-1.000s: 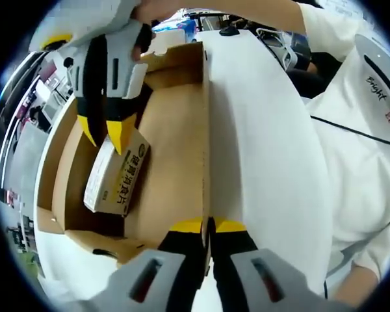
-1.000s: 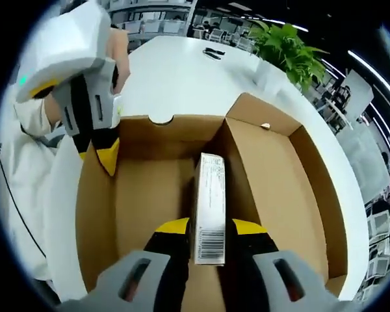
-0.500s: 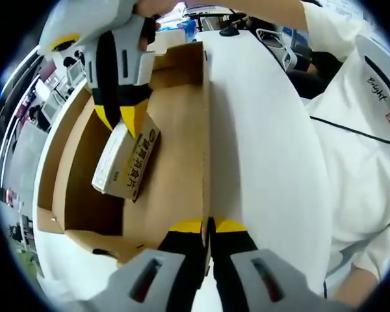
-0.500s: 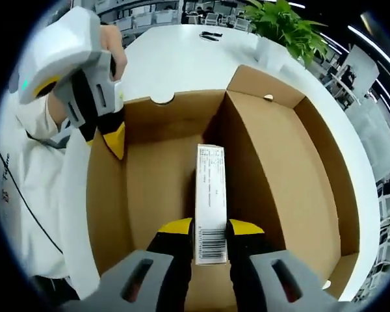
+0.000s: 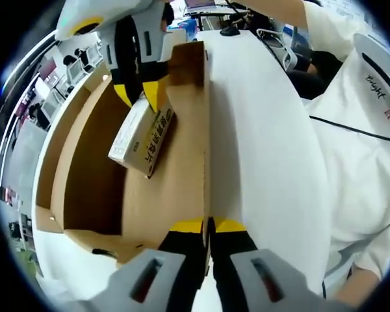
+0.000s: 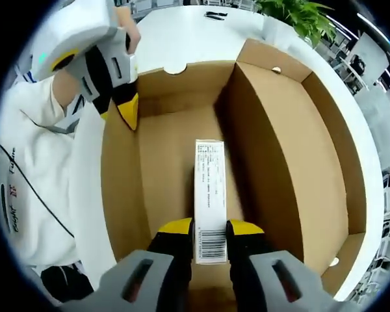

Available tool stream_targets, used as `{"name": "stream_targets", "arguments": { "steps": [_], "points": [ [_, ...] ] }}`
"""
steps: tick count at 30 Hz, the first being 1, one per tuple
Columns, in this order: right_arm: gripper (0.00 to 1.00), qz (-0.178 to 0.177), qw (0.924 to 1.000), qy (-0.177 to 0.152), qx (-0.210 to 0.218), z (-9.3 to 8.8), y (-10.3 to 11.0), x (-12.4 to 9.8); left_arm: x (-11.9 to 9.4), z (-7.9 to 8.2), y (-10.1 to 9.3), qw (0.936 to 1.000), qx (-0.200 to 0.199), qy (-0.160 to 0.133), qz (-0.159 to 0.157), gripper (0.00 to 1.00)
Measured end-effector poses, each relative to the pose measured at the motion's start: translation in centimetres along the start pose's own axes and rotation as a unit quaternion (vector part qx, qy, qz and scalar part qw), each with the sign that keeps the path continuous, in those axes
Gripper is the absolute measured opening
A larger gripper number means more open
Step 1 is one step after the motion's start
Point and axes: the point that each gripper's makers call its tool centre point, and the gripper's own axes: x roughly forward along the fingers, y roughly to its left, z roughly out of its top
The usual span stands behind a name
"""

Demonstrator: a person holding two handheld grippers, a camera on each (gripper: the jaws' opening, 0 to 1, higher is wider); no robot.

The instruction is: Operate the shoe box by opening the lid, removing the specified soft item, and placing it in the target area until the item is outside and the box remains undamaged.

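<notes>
Both jaw pairs clamped: right gripper (image 6: 210, 227) on carton (image 6: 210, 195), raised higher toward upper left; left gripper (image 5: 208, 225) on box (image 5: 182, 162) lid edge.

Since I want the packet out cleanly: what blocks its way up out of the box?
Nothing visible does. The right gripper is shut on the packet, which hangs above the box floor. The box is open overhead, and the left gripper pinches the lid's edge at the side, off the packet's path.
</notes>
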Motion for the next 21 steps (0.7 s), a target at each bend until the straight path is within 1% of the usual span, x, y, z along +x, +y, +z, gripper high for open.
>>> {"name": "stream_targets", "arguments": {
  "steps": [1,2,3,4,5,7,8,10,11,13,14,16,17,18,20,21],
  "points": [
    [0.19,0.002,1.0000,-0.001,-0.004,0.0,0.1,0.0,0.0,0.0,0.0,1.0000,0.001,0.000,0.000,0.02],
    [0.20,-0.004,0.9998,-0.015,-0.014,0.5,-0.3,0.1,0.0,0.0,0.0,1.0000,-0.001,0.000,-0.001,0.02],
    [0.21,-0.013,0.9993,-0.035,0.002,1.2,-0.5,0.3,0.0,0.0,0.0,1.0000,0.000,0.000,-0.001,0.02],
    [0.23,-0.003,0.9990,-0.040,0.017,1.4,-0.3,0.4,0.0,0.0,0.0,1.0000,0.000,0.000,0.000,0.02],
    [0.26,0.012,0.9987,-0.047,0.017,1.7,0.0,0.6,0.0,0.0,0.1,1.0000,0.000,-0.001,0.001,0.02],
    [0.30,0.018,0.9992,-0.033,0.013,1.4,0.3,1.0,0.0,0.0,0.0,1.0000,0.000,0.000,0.001,0.02],
    [0.30,0.012,0.9996,-0.027,0.003,1.4,0.3,1.3,0.0,0.0,0.0,1.0000,0.000,0.000,0.001,0.02],
    [0.29,-0.003,0.9997,-0.025,0.005,1.6,-0.2,1.4,0.0,0.0,0.0,1.0000,0.001,0.000,0.001,0.02],
    [0.28,-0.003,0.9996,-0.026,0.010,1.8,-0.3,1.3,0.0,0.0,0.0,1.0000,0.001,0.000,0.000,0.02],
    [0.28,0.011,0.9995,-0.024,0.019,1.9,0.2,1.5,0.0,0.0,0.0,1.0000,0.000,0.000,0.000,0.02],
    [0.28,0.014,0.9996,-0.014,0.018,1.8,0.4,1.8,0.0,0.0,0.0,1.0000,-0.001,0.000,0.000,0.02],
    [0.28,-0.001,0.9998,0.020,0.005,1.0,0.2,2.2,0.0,0.0,0.0,1.0000,0.000,0.001,0.000,0.02],
    [0.27,0.001,0.9999,0.014,-0.005,1.2,0.6,2.7,0.0,0.0,-0.1,1.0000,-0.001,0.000,0.000,0.02],
    [0.23,-0.001,0.9997,0.007,-0.024,1.4,0.9,3.0,0.0,0.0,-0.1,1.0000,-0.001,0.000,0.001,0.02],
    [0.22,-0.004,0.9998,0.006,-0.021,1.4,1.2,3.1,0.0,0.0,-0.1,1.0000,0.000,0.000,0.001,0.02],
    [0.22,0.007,0.9991,0.009,-0.040,1.2,1.6,3.2,0.0,0.0,-0.1,1.0000,0.000,0.000,0.001,0.02]
  ]
}}
